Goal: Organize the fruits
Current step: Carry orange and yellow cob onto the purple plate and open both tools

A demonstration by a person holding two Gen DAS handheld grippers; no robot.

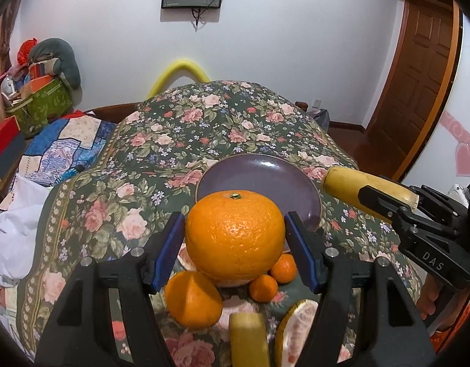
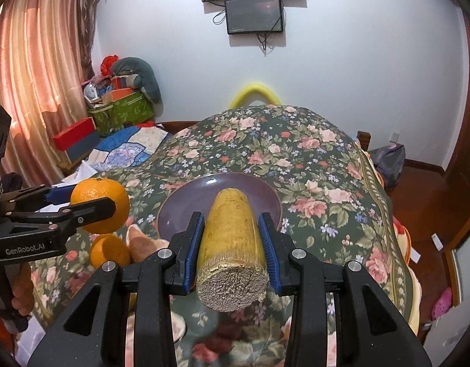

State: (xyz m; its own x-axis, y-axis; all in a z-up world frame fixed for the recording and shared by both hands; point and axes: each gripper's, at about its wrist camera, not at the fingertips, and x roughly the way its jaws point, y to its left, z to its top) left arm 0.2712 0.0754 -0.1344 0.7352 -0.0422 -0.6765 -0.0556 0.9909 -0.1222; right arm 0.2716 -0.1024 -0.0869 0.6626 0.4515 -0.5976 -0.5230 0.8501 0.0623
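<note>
Fingers lettered "GenRobot.AI" pinch an orange; the other arm reads "DAS".

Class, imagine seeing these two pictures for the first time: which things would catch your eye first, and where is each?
A big orange fills the middle of the left view, clamped in the left gripper above smaller fruit. In the right view, the right gripper grips a yellow cut stalk piece over the empty purple plate on the floral cloth.
</note>
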